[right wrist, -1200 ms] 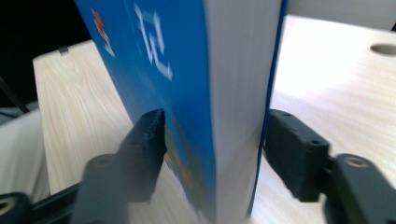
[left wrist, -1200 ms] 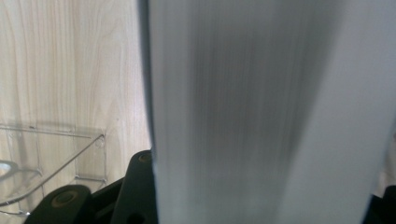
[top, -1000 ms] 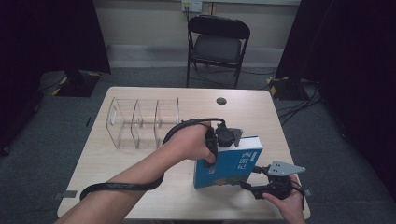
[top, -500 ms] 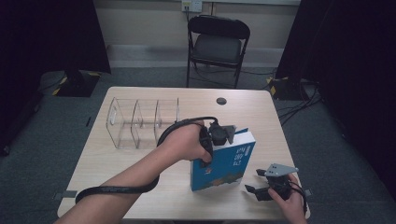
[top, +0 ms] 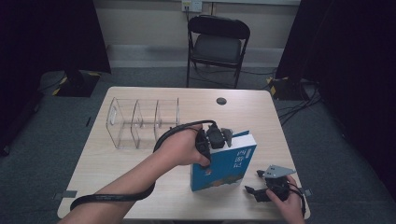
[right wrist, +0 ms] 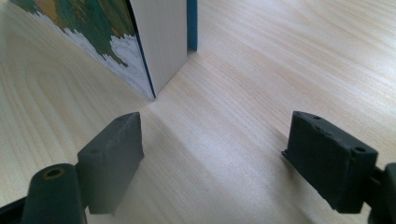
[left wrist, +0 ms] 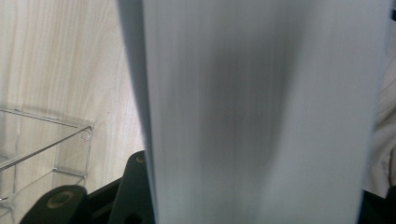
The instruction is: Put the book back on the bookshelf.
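between left gripper (top: 219, 138) jaws — book (top: 229, 165) upright

Bright table, dark room around it.

Light falls from overhead onto the pale wooden table (top: 140, 172), while the curtains (top: 46, 32) on both sides sink into near black. The high view is soft and a bit grainy. In the left gripper view the book's page edge (left wrist: 261, 112) sits so close it smears into grey blur with a dark band down its middle. The right gripper view is sharper, the black jaws casting soft shadows on the wood.
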